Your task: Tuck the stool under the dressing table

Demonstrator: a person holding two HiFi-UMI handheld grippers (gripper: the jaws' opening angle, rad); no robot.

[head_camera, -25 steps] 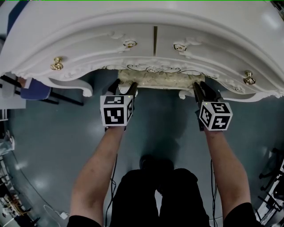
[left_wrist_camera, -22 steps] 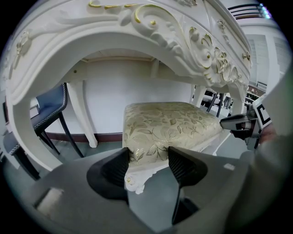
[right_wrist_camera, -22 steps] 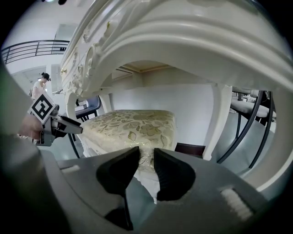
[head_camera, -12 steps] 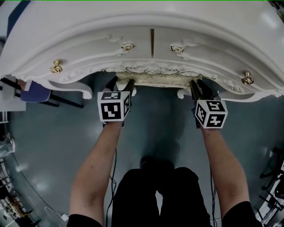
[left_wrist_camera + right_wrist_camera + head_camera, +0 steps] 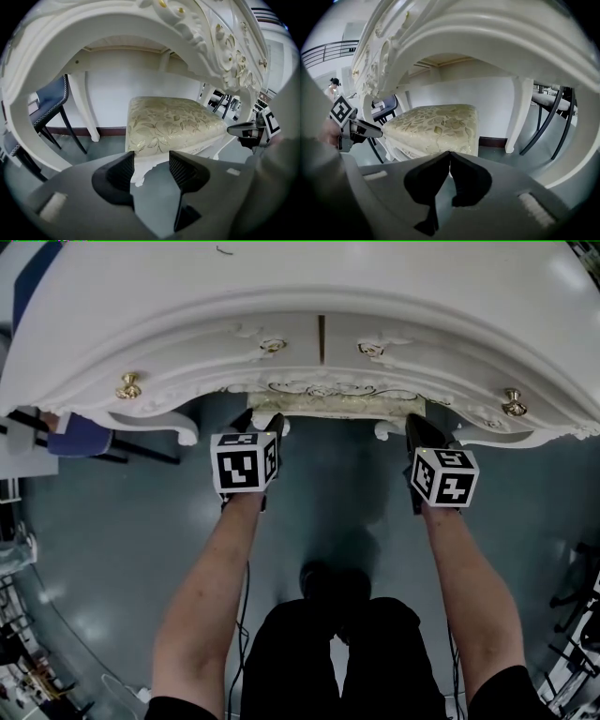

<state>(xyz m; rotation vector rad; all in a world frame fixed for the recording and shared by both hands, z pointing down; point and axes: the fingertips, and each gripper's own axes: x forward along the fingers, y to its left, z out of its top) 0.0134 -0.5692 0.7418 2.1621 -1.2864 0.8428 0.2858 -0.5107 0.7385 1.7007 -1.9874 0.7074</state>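
The white carved dressing table (image 5: 281,296) fills the top of the head view. Under it sits the stool (image 5: 328,407), with only a thin strip of its cream floral cushion showing. My left gripper (image 5: 265,423) is at the stool's near left corner. In the left gripper view its jaws (image 5: 152,157) are closing, a gap still between them, and the stool (image 5: 168,122) lies just beyond, untouched. My right gripper (image 5: 417,430) hovers by the stool's near right corner. Its jaws (image 5: 450,153) are shut tip to tip on nothing, just short of the stool (image 5: 436,124).
A blue chair (image 5: 80,435) stands to the left of the table, by the table's left leg (image 5: 89,108). Black chair legs (image 5: 548,122) stand beyond the table's right leg (image 5: 518,112). The person's legs and feet (image 5: 328,587) are behind the grippers on the grey floor.
The stool has slid further under the table, so less cushion shows. Both grippers followed it toward the table's edge. The right jaws have come off the stool's edge and shut.
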